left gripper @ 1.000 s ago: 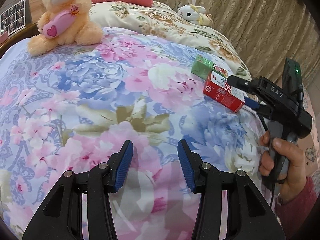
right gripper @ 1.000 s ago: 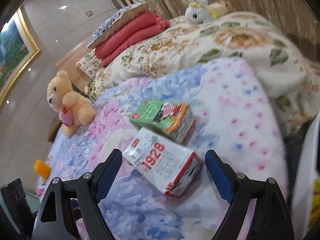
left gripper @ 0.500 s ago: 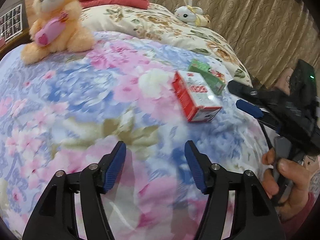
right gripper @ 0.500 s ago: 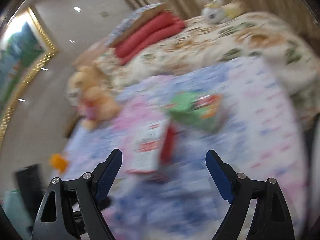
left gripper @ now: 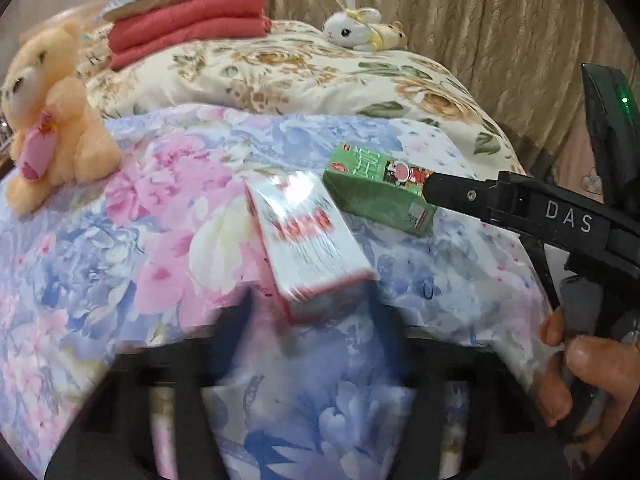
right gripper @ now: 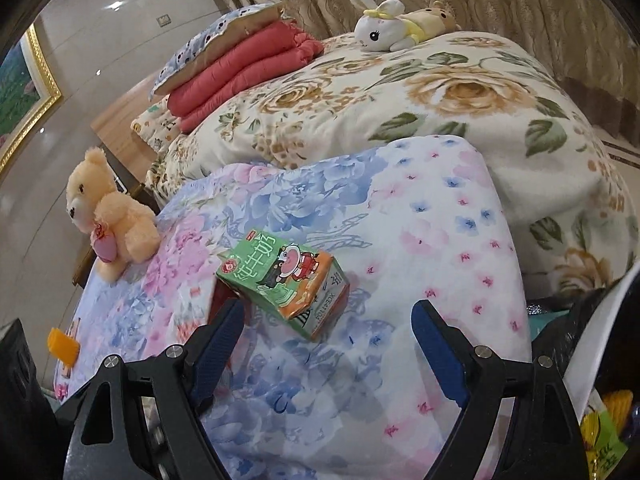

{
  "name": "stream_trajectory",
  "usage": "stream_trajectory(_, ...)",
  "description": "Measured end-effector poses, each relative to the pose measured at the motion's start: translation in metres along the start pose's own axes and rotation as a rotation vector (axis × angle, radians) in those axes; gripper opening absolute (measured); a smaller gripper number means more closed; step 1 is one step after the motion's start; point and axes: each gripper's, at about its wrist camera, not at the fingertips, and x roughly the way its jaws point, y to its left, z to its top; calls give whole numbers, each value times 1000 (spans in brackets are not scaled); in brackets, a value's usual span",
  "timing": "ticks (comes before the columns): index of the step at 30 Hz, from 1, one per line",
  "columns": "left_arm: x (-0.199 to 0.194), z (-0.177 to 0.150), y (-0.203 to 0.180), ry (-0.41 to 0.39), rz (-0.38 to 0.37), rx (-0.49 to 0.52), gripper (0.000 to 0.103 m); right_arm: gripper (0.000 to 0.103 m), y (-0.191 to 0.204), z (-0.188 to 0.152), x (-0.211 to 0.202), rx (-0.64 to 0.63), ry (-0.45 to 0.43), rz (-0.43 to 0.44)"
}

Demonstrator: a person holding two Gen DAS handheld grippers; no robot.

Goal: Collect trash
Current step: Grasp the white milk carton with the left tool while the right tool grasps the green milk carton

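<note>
Open quilt (right gripper: 440, 208) was seen right of the green carton (right gripper: 280, 280); its left was blocked by the red-and-white box (left gripper: 308, 236), close beside it.

Green carton (right gripper: 282, 280) beside red-white carton (left gripper: 308, 240)

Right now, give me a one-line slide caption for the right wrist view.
Open right tool poised over green milk carton on floral quilt, teddy bear beyond.

On the bed (right gripper: 460, 216) before me, two cartons lie side by side: the nearer carton (left gripper: 308, 236) left, the milk carton (left gripper: 376, 192) right and farther back. I see a teddy bear (left gripper: 52, 128) far left, a folded quilt (left gripper: 188, 24) behind it, and a plush rabbit (left gripper: 356, 32) at the back.
</note>
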Motion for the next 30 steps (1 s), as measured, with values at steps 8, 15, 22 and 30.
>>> stream_trajectory(8, -9, -12, 39, 30, -117, -81, 12, 88, 18, 9, 23, -133, 47, -26)
stream_trajectory(15, -19, -11, 35, 6, -112, -77, 53, 78, 25, 19, 50, -214, 102, -18)
stream_trajectory(22, -5, 4, 7, 0, -32, -52, 80, 57, 7, 12, 29, -119, 89, -21)
stream_trajectory(30, 23, 17, 0, 9, 54, -65, 52, 57, -5, -8, -4, -68, 76, -61)
